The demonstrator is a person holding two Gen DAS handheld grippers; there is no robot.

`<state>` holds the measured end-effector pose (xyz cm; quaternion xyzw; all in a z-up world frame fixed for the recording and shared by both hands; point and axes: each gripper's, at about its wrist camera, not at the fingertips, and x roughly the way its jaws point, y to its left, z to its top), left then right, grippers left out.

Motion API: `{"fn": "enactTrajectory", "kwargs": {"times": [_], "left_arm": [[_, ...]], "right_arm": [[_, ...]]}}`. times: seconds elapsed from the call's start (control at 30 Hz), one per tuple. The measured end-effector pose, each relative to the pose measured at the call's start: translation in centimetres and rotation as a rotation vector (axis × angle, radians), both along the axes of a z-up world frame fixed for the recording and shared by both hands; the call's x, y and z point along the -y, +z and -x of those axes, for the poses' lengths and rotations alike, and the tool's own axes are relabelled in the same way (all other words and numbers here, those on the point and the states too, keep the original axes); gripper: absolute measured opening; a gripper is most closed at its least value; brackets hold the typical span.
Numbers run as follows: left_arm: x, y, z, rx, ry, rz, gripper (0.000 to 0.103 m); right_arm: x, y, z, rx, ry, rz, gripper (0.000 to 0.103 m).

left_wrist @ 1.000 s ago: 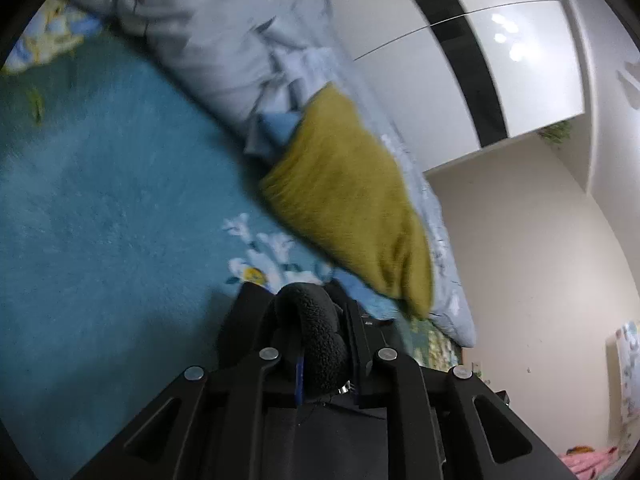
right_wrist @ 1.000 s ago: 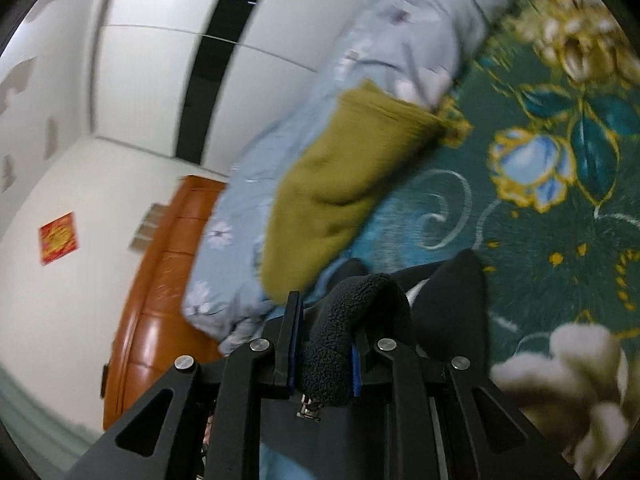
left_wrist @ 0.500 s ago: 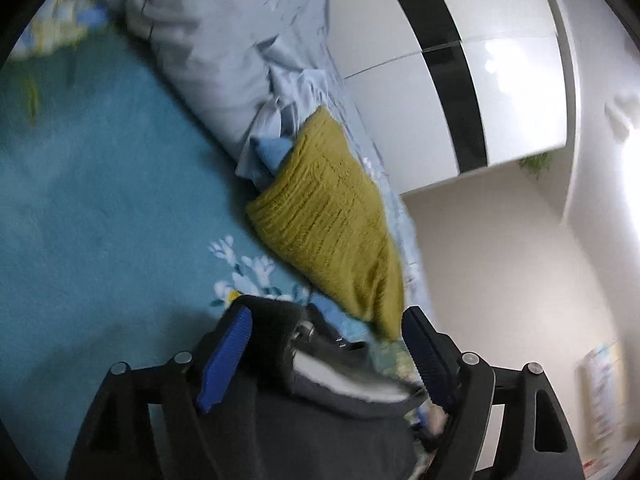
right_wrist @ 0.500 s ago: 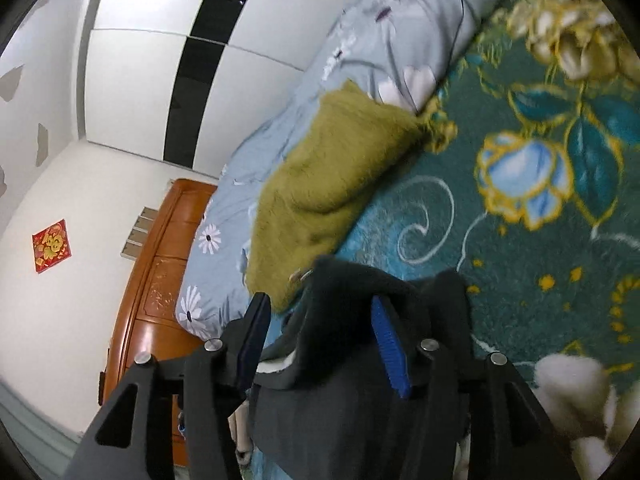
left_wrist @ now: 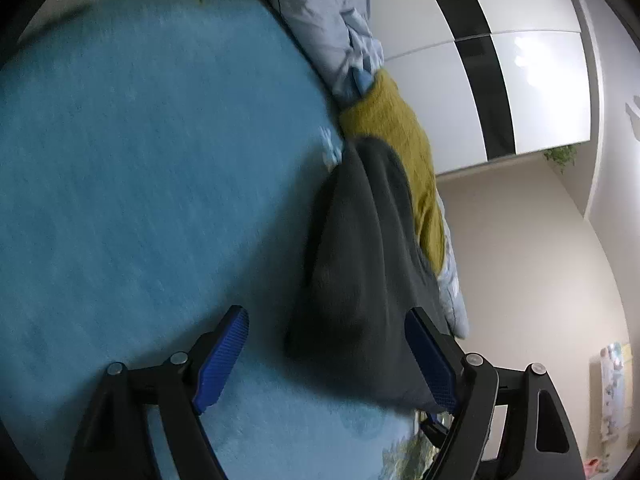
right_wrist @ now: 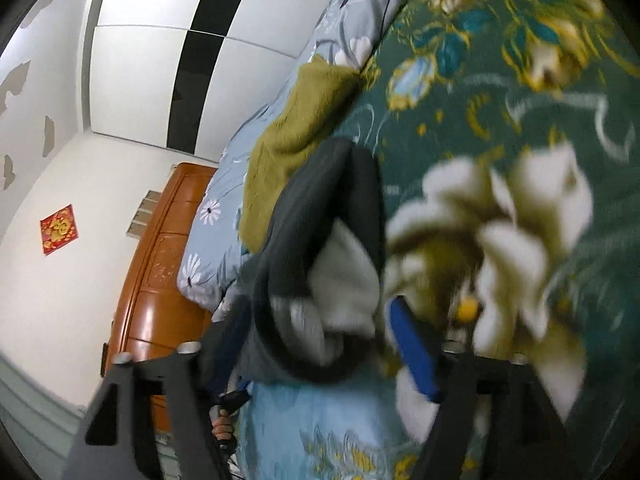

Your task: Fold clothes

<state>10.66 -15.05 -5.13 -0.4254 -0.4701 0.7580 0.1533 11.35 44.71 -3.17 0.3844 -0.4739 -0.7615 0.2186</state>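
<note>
Left gripper (left_wrist: 326, 354) spread wide, blue pads (left_wrist: 222, 360) apart, nothing pinched. Dark grey garment (left_wrist: 360, 264) lay folded on teal blanket (left_wrist: 140, 160), between the open fingers but free of them. Far end of garment touched mustard knit piece (left_wrist: 404, 140) against grey quilt (left_wrist: 324, 12). Right gripper (right_wrist: 320, 348) also spread, jaws blurred. Same garment (right_wrist: 316, 216) from right wrist view: white lining showed at near end, floral bedspread (right_wrist: 500, 100) alongside, wooden headboard (right_wrist: 156, 264) behind.
</note>
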Motion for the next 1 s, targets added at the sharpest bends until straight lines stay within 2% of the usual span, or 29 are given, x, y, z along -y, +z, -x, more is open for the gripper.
{"fn": "enactTrajectory", "kwargs": {"times": [0.07, 0.1, 0.17, 0.33, 0.6, 0.63, 0.73, 0.77, 0.87, 1.0], "left_arm": [[-1.0, 0.2, 0.0, -0.010, -0.010, 0.045, 0.088], [-1.4, 0.3, 0.1, -0.014, -0.013, 0.039, 0.089], [-2.7, 0.1, 0.9, -0.021, -0.045, -0.025, 0.089], [-5.0, 0.1, 2.5, -0.018, -0.040, 0.036, 0.093], [-5.6, 0.1, 4.4, -0.041, -0.031, -0.018, 0.093], [-5.3, 0.1, 4.2, -0.046, -0.014, -0.036, 0.091], [-4.4, -0.5, 3.5, -0.005, 0.033, -0.069, 0.068], [-4.1, -0.7, 3.2, 0.008, 0.048, -0.079, 0.059], [-3.4, -1.0, 2.6, 0.035, 0.087, -0.113, 0.046], [-3.6, -0.2, 1.5, 0.032, 0.110, -0.140, 0.037]], "right_arm": [[0.8, -0.1, -0.2, -0.012, 0.009, -0.007, 0.081], [1.3, 0.0, 0.1, -0.017, 0.011, -0.018, 0.084], [2.3, 0.1, 0.7, -0.020, 0.023, -0.017, 0.084], [4.3, 0.1, 2.7, -0.020, 0.020, -0.033, 0.087], [6.0, 0.2, 5.0, -0.030, 0.019, 0.009, 0.088], [6.2, 0.3, 5.2, -0.026, 0.011, 0.013, 0.088], [6.9, 0.7, 5.2, -0.014, -0.016, 0.007, 0.086], [7.0, 0.8, 5.1, -0.008, -0.027, 0.003, 0.080], [6.9, 1.3, 4.5, 0.016, -0.062, -0.001, 0.052], [7.1, 2.2, 3.6, 0.038, -0.076, 0.006, 0.044]]}}
